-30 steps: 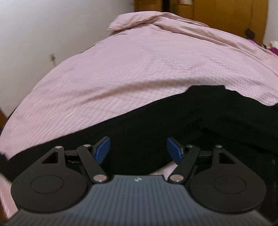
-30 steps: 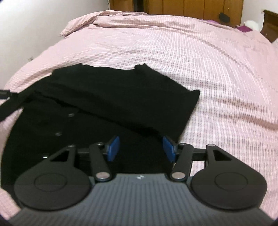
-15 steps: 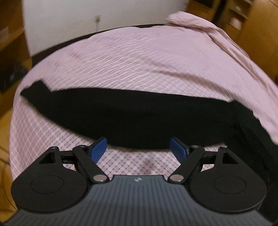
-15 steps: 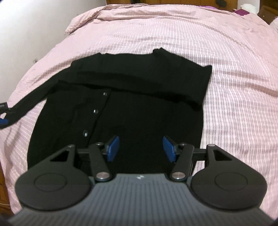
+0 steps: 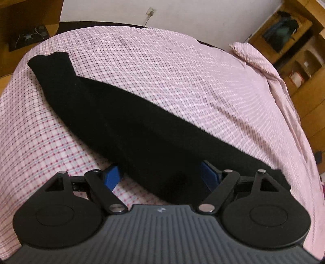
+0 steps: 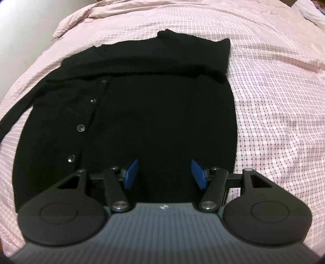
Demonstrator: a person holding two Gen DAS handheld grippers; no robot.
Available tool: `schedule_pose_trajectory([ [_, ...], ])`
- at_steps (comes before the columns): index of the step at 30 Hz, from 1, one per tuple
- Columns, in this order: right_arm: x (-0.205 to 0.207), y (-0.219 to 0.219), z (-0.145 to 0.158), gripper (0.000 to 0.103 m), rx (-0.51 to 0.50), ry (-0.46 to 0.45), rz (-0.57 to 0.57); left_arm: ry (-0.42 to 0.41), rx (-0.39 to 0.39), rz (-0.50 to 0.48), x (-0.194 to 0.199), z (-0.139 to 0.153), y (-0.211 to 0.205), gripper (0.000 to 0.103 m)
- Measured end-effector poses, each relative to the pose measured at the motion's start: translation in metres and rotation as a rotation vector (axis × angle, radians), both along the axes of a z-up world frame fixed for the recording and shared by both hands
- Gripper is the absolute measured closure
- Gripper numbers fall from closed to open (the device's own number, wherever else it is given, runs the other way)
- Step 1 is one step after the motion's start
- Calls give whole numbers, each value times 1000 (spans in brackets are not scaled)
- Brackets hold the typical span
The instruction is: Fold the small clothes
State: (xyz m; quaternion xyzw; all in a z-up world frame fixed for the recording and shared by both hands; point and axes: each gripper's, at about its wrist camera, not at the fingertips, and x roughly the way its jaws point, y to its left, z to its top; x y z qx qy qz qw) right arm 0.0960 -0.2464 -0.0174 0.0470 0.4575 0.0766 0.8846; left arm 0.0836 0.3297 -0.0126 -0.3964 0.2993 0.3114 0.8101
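Observation:
A black buttoned cardigan (image 6: 158,113) lies flat on the pink checked bedspread (image 6: 274,101). Its far sleeve is folded across the top. Its left sleeve (image 5: 121,121) stretches out long across the bed in the left wrist view. My left gripper (image 5: 162,174) is open, with its blue pads on either side of the sleeve near the shoulder end. My right gripper (image 6: 163,172) is open and empty, low over the cardigan's near hem.
The bed's edge and a wall with a socket (image 5: 151,11) lie beyond the sleeve's cuff. Wooden shelves (image 5: 294,40) stand at the right. A bunched pink pillow end (image 6: 77,22) lies at the far left of the bed.
My left gripper has swung left and come down over the outstretched sleeve. My right gripper has drawn back toward the hem, so the whole cardigan now shows.

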Motion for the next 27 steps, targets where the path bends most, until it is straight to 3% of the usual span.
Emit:
schedule_pose_trajectory([
  [3, 0, 0, -5, 43, 4, 3, -10, -2, 20, 21, 5, 0, 5, 19],
  [6, -1, 0, -9, 43, 11, -4, -28, 3, 90, 8, 17, 2, 4, 24],
  [8, -2, 0, -10, 43, 18, -8, -39, 18, 152, -3, 23, 2, 3, 53],
  [10, -1, -1, -10, 43, 30, -13, -49, 22, 210, -27, 26, 3, 7, 74],
  [11, -1, -1, -10, 43, 38, -16, -54, 15, 226, -39, 27, 5, 9, 83],
  [13, -1, -3, -10, 43, 56, -18, -62, -11, 256, -68, 27, 11, 13, 88],
  [20, -1, -10, -5, 43, 124, -28, -76, -143, 355, -120, 36, 62, 14, 91],
  [27, -3, -10, 0, 43, 155, -46, -81, -281, 420, -214, 71, 123, -13, 91],
])
